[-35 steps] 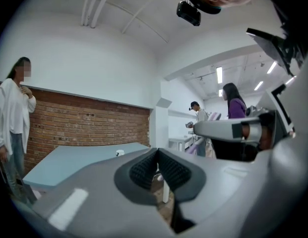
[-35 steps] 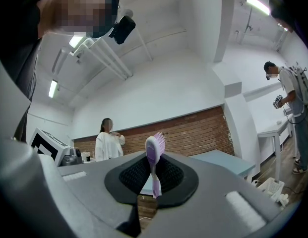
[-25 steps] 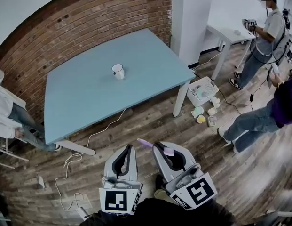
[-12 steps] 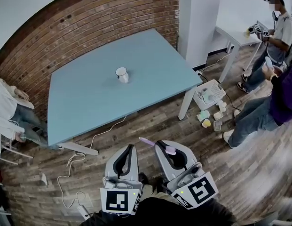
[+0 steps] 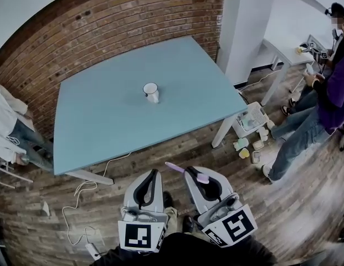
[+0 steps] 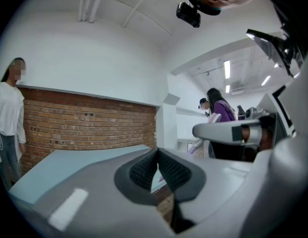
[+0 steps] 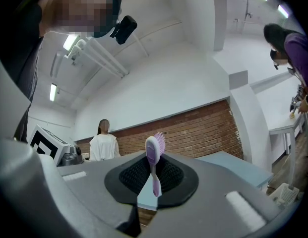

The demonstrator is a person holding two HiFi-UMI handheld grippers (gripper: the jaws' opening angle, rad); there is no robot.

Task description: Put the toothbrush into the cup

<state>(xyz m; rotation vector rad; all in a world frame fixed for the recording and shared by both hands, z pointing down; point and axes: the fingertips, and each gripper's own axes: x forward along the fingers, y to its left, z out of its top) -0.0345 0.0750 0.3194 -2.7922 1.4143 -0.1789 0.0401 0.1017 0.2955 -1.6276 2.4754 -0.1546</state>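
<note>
1. Right gripper view shows the right gripper (image 7: pixel 153 178) with its jaws nearly closed. Its ribbed pads pinch the handle of the purple toothbrush (image 7: pixel 154 168), which stands upright between them with the bristle head on top.
2. Left gripper view shows the left gripper (image 6: pixel 157 168) with its jaws pressed together and nothing between them.
3. Head view puts both grippers side by side at the bottom of the frame, above the wooden floor (image 5: pixel 160 148) and short of the blue table (image 5: pixel 99 123). The toothbrush shows as a purple bar at the right gripper's tips, one end reaching toward the left gripper.
4. The white cup (image 5: pixel 151 92) stands upright and alone near the middle of the table, mouth open, well apart from both grippers. The step in hand appears to be carrying the brush to the cup; nothing is in the cup yet.
5. The next move likely calls for reaching over the table's near edge, lining the brush up above the cup's mouth and opening the jaws only once its lower end is inside.
6. A white cable (image 5: pixel 97 176) trails across the floor by the near table leg, and a white basket (image 5: pixel 250 118) with small containers sits by the right-hand leg. A person in purple (image 5: pixel 329 90) stands at the far right. Nothing on the tabletop lies between the grippers and the cup.
</note>
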